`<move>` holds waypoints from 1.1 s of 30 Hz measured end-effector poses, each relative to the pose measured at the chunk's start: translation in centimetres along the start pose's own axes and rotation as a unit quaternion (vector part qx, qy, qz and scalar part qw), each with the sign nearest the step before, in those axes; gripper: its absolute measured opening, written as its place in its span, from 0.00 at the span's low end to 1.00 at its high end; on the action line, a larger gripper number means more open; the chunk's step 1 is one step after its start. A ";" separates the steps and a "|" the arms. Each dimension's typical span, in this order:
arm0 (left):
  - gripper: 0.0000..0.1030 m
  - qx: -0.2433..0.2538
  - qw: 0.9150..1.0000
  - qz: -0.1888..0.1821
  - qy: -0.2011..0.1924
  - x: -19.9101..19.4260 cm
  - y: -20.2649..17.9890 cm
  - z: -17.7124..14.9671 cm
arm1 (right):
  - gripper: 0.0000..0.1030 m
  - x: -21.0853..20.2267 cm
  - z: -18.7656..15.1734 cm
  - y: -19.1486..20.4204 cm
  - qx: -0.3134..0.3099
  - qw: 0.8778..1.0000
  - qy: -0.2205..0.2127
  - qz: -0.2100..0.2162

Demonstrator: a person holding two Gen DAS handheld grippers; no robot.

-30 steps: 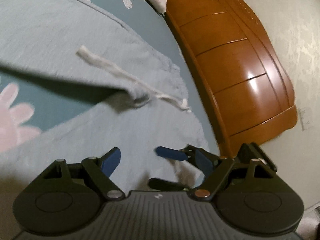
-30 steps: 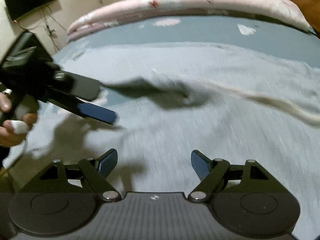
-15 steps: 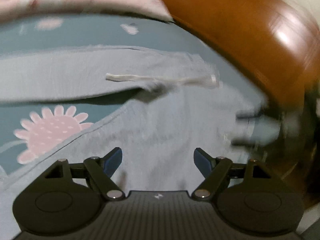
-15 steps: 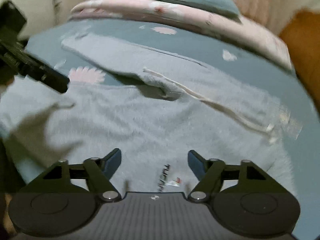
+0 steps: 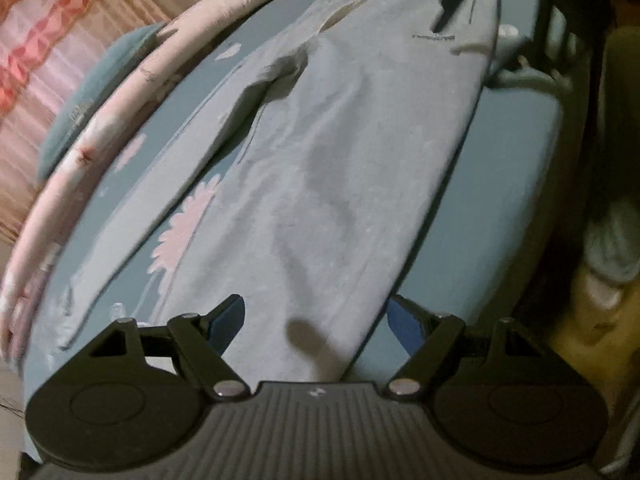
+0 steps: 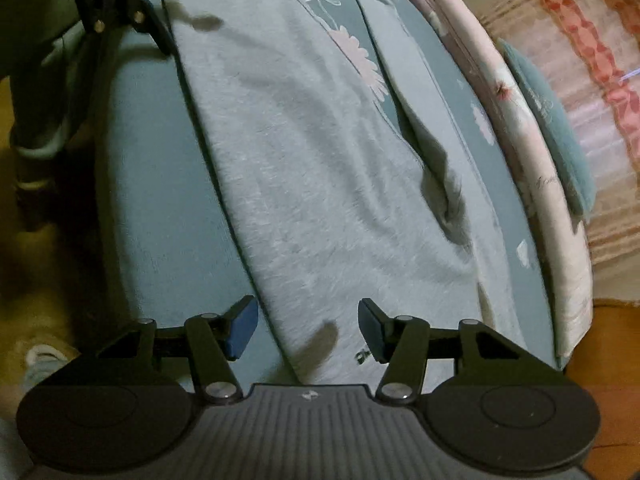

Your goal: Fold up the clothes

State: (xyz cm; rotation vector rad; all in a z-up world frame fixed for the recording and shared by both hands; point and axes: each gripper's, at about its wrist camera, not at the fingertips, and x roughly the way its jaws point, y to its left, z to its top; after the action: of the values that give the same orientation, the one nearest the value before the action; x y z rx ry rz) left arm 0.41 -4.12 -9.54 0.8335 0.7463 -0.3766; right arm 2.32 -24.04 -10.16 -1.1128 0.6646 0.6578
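A teal bedsheet printed with pink flowers (image 5: 516,160) covers the bed, with a rolled pink floral quilt (image 5: 100,120) and a teal cushion (image 5: 84,104) along its far side against a pink patterned curtain (image 5: 44,28). The pale grey fleece trousers (image 5: 340,168) lie spread flat along the sheet, one leg running down the middle of both views and the other leg (image 6: 404,72) splayed apart toward the quilt, a pink flower showing between them. The left gripper (image 5: 316,324) hovers over the cuff end of the near leg, its blue-padded fingers (image 5: 226,324) spread wide and holding nothing. The right gripper (image 6: 306,328) hovers over the waist end, near a small dark logo (image 6: 364,356), its fingers equally wide apart and empty. Compared with half a second ago, both cameras have swung from the middle of the trousers and the wooden headboard to opposite ends of the garment, so each now sees the other gripper at the far end of the leg; the trousers themselves lie as before
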 end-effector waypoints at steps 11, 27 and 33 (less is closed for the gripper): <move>0.01 -0.001 0.997 -0.059 0.050 0.5 0.5 -0.6 | 0.07 0.3 0.5 2.9 -0.101 0.994 -0.002 -0.042; 0.46 -0.201 0.976 -0.078 -0.012 1.8 9.2 2.4 | 0.66 0.2 2.9 -7.2 0.208 0.975 -0.072 0.029; 0.47 -0.340 0.935 -0.090 0.051 6.0 10.8 -2.1 | 0.66 4.0 0.6 -8.5 0.411 0.910 -0.055 0.033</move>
State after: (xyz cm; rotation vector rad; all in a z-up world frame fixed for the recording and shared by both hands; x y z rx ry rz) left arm 9.77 4.20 -9.12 0.1296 0.9738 -0.2107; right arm 11.41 -25.46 -8.10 -0.2675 0.7778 0.4183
